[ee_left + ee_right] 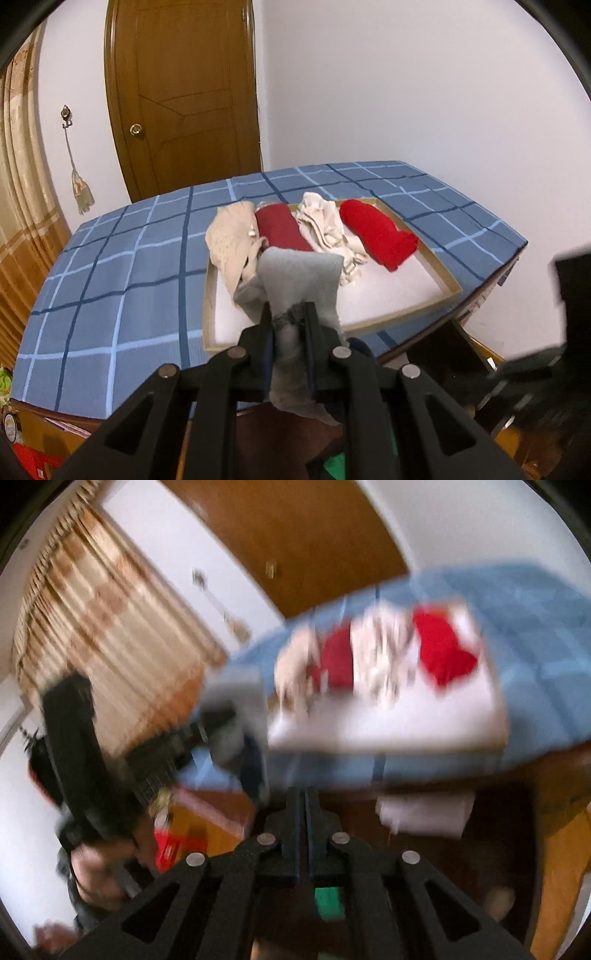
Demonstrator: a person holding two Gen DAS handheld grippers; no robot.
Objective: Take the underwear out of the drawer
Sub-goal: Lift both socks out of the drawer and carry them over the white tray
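Observation:
My left gripper is shut on grey underwear and holds it in the air at the near edge of a shallow cardboard tray on the table. In the tray lie a beige piece, a dark red roll, a cream piece and a bright red piece. My right gripper is shut and empty, below the table edge. Its view is blurred by motion; the left gripper with the grey cloth shows at its left. An open wooden drawer is below the table, partly hidden.
A blue checked cloth covers the table. A brown door and a curtain stand behind. White folded cloth lies in the dark drawer space under the table edge.

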